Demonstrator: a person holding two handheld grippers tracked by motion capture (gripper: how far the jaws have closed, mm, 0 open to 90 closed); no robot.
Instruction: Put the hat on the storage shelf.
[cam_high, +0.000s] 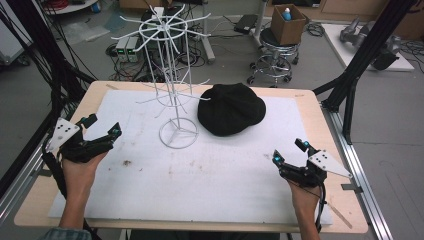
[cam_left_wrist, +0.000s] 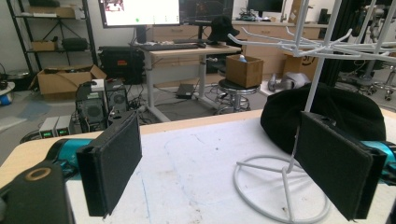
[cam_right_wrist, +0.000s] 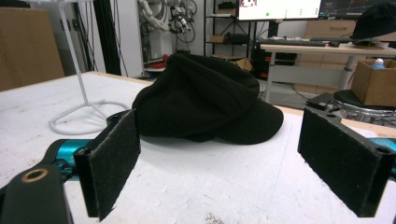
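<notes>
A black cap (cam_high: 231, 109) lies flat on the white mat, right of centre and toward the back; it fills the middle of the right gripper view (cam_right_wrist: 205, 100) and sits behind the stand in the left gripper view (cam_left_wrist: 336, 109). A white wire hook stand (cam_high: 172, 75) rises just left of the cap, its round base (cam_left_wrist: 280, 191) on the mat. My left gripper (cam_high: 103, 131) hovers open at the mat's left edge, nothing between its pads. My right gripper (cam_high: 289, 152) is open near the front right, aimed at the cap from a distance.
The white mat (cam_high: 215, 180) covers a wooden table (cam_high: 95, 92). Black frame posts (cam_high: 360, 60) stand at the table's right and left sides. Beyond the table are a stool (cam_high: 275, 50) with a cardboard box (cam_high: 287, 22) and floor clutter.
</notes>
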